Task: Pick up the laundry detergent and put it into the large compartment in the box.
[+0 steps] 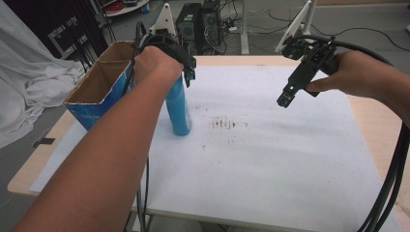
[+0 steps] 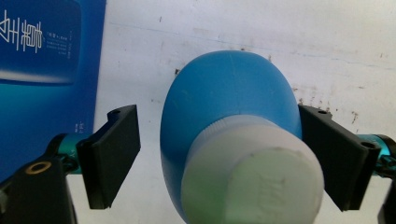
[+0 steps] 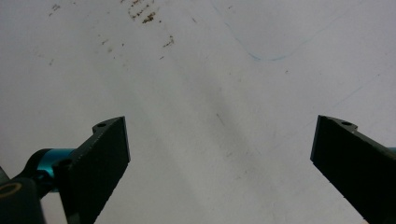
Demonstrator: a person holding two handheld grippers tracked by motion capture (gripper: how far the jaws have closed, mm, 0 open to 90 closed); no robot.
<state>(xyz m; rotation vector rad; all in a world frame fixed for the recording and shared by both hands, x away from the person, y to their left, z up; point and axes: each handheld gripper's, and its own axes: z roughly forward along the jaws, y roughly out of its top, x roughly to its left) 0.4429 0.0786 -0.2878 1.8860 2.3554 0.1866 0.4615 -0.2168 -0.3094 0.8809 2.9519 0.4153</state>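
A blue bottle (image 1: 178, 108) with a white cap (image 2: 254, 179) stood upright on the white sheet (image 1: 270, 145) that covered the desk (image 1: 372, 121), just beside an open cardboard box (image 1: 99, 89) with blue printed sides. The left gripper (image 1: 186, 72) hung over the bottle's top. In the left gripper view its fingers (image 2: 112, 154) were spread to either side of the bottle's shoulder: the one on the left of that view stood clear of the blue body with sheet showing between, and the other sat close against or touching it, so nothing was clamped. No label could be read on the bottle or its cap. The box side in that view carried white characters on dark blue, too blurred and cropped to read.

The right gripper (image 1: 285, 100) was held above the sheet, well apart from the bottle, pointing down and toward the middle. Its fingers (image 3: 95, 170) were released wide with bare sheet between them. A patch of brown stains (image 1: 225, 124) marked the sheet near the bottle's base.
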